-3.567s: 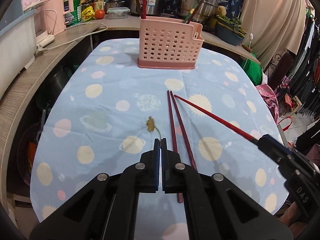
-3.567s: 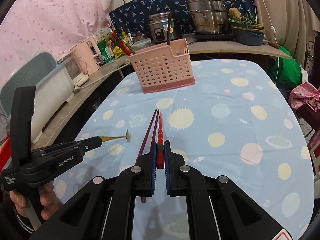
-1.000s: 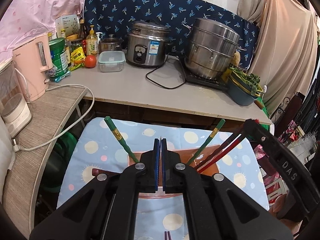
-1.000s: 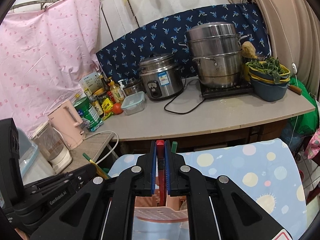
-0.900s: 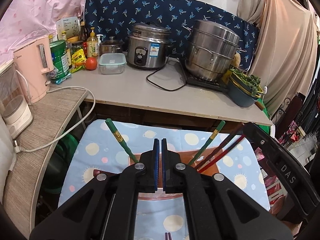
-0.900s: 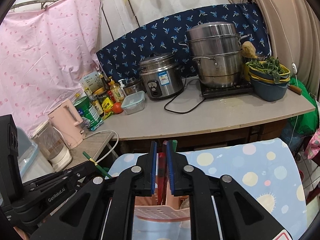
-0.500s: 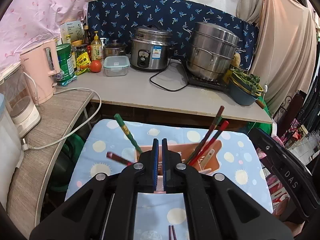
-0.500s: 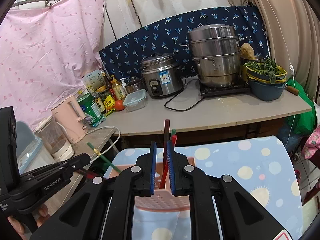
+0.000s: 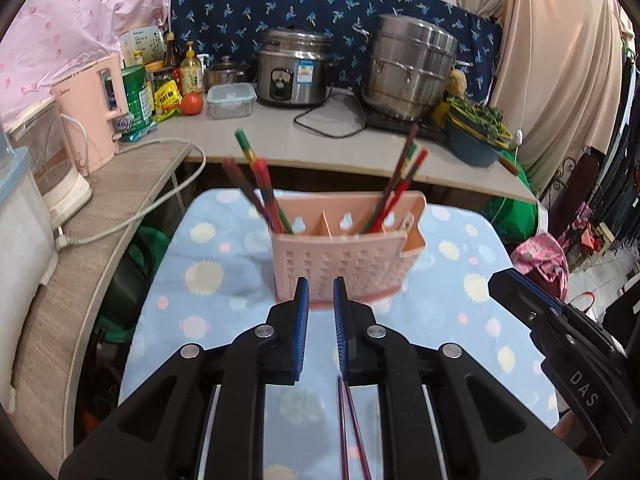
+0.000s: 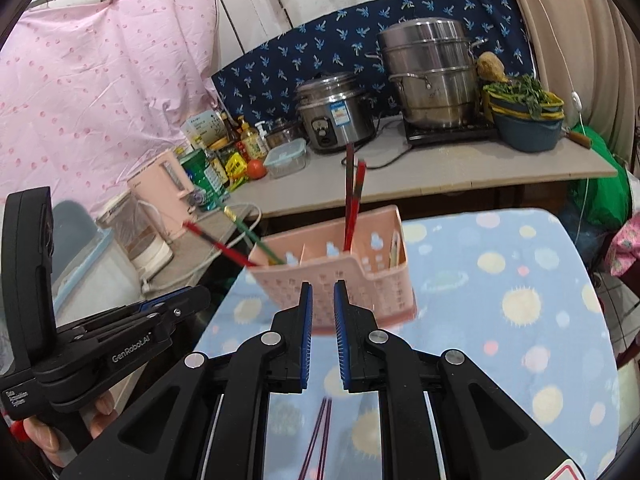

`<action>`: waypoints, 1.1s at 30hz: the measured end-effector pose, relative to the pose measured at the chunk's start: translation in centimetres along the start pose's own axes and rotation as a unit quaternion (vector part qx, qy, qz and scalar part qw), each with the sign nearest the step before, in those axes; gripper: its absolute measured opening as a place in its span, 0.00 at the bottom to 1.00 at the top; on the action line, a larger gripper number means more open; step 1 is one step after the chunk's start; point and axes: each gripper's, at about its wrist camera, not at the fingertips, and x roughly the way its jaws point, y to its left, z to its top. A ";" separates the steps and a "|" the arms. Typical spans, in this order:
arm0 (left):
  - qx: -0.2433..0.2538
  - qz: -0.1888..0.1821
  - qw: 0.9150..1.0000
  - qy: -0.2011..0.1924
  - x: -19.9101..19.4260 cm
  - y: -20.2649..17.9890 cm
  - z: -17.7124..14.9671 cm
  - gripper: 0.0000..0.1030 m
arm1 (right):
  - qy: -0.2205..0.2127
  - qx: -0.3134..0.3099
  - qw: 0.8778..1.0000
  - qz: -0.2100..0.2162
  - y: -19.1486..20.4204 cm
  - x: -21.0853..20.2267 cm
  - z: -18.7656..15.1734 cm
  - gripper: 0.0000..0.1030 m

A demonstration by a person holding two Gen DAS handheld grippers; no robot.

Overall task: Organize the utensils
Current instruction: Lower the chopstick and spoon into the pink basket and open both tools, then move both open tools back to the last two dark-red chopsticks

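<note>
A: Task thing?

B: Pink utensil basket (image 9: 347,258), standing on the blue spotted tablecloth (image 9: 208,276), straight ahead of both sets of jaws and just past the tips, not touching. Divided compartments. Leftmost one holds green and red chopsticks (image 9: 256,184) leaning left; a right-hand one holds dark and red chopsticks (image 9: 400,178) leaning right.

A: Anything on the cloth?

B: Dark red chopstick pair (image 9: 346,424), flat on the cloth, below the left gripper (image 9: 319,292). In the right wrist view the same pair shows under the right gripper (image 10: 320,294).

A: Jaws?

B: Left gripper: a narrow gap between the blue pads, nothing in it. Right gripper: same small gap, nothing held. Each tool shows at the edge of the other's view.

A: Versus earlier?

B: 3.6 s ago both were closed low over the cloth, the right one clamped on a red chopstick, the left on a small gold-coloured utensil. At 1.0 s ago they were over the basket, the red stick between the right pads. 0.9 s ago the right pads part. Now both have pulled back, the basket is in full view, the red stick stands in it. The left jaws, closed 0.5 s ago, are now apart.

A: Background?

B: Counter (image 9: 304,140) behind, with rice cooker (image 9: 294,74) and steel steamer pot (image 9: 412,70).
</note>
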 end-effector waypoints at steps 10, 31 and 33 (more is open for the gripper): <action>0.009 0.000 0.999 0.053 0.0 0.2 -8.9 0.12 | 0.066 0.023 0.998 0.001 -0.7 -1.8 -9.0 0.12; 0.013 0.038 0.995 0.087 -0.3 1.2 -18.2 0.34 | 0.127 -0.023 0.991 -0.036 0.1 -2.9 -19.1 0.24; 0.016 0.040 0.995 0.090 -0.4 1.2 -18.9 0.39 | 0.132 -0.023 0.990 -0.034 0.3 -2.9 -19.9 0.25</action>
